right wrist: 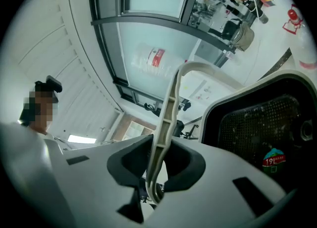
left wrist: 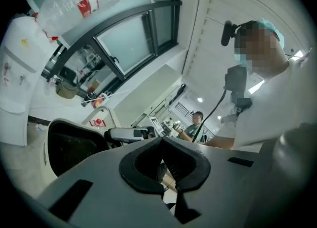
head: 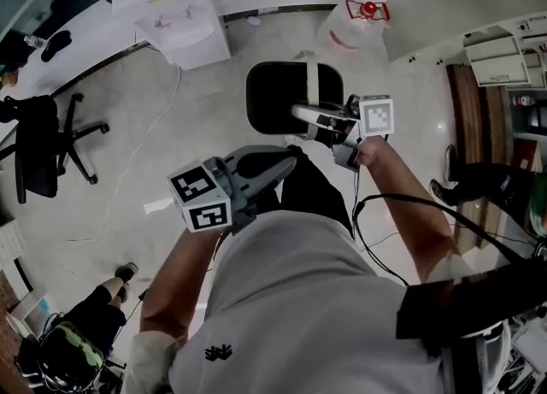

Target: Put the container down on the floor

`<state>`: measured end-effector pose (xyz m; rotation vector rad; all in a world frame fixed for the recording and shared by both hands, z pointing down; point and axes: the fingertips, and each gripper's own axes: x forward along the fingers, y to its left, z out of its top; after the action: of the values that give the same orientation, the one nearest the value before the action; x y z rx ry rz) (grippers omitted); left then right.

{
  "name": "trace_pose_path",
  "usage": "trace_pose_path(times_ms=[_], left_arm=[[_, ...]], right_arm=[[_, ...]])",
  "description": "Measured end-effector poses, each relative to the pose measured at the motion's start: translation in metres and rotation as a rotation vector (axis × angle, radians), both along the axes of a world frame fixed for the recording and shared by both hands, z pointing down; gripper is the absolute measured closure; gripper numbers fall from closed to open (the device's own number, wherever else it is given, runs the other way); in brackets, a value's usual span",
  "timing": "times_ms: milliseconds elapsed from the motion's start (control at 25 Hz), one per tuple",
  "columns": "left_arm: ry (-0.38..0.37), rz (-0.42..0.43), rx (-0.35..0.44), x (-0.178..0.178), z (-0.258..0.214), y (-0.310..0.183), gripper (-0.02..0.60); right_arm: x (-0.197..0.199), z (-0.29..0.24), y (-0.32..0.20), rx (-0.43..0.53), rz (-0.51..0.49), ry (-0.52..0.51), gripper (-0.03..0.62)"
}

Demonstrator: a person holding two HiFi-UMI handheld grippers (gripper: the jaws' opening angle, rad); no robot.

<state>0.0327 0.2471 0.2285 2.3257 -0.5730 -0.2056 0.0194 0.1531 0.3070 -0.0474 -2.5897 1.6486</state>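
The container [head: 273, 97] is a black bin with a white rim and a thin white handle [right wrist: 168, 118]. In the head view it hangs over the floor in front of the person. My right gripper [head: 312, 116] reaches in from the right and is shut on that handle, which runs up between its pads [right wrist: 156, 182]. The bin's dark meshed side with a round sticker [right wrist: 262, 128] fills the right of the right gripper view. My left gripper [head: 286, 161] is lower left of the bin, apart from it, its jaws [left wrist: 166, 185] together with nothing in them. In the left gripper view, the bin [left wrist: 74, 148] lies ahead to the left.
A water cooler [head: 171, 8] and a water jug with a red cap [head: 359, 20] stand at the far wall. An office chair [head: 43, 144] is at the left and a white cable [head: 145, 136] trails over the floor. Other people stand at lower left [head: 85, 332] and right [head: 487, 183].
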Motion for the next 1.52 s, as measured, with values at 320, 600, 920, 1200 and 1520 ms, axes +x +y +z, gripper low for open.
trace_pose_path(times_ms=[320,600,920,1200,1520], left_arm=[[0.015,-0.061,-0.058,-0.026,0.022,-0.114,0.572],[0.018,-0.145,-0.091,-0.037,0.042,-0.237,0.572],[0.060,-0.179,-0.156,-0.048,0.100,-0.344,0.572],[0.091,-0.169,-0.216,-0.046,0.164,-0.408,0.572],[0.134,-0.176,-0.275,-0.055,0.231,-0.441,0.572]], right_arm=[[-0.041,0.059,-0.116,-0.058,-0.091,0.006,0.551],[-0.064,0.134,-0.227,-0.060,-0.147,0.091,0.551],[-0.092,0.220,-0.333,-0.091,-0.178,0.103,0.551],[-0.116,0.292,-0.397,-0.101,-0.186,0.107,0.551],[-0.134,0.381,-0.434,-0.150,-0.186,0.123,0.551]])
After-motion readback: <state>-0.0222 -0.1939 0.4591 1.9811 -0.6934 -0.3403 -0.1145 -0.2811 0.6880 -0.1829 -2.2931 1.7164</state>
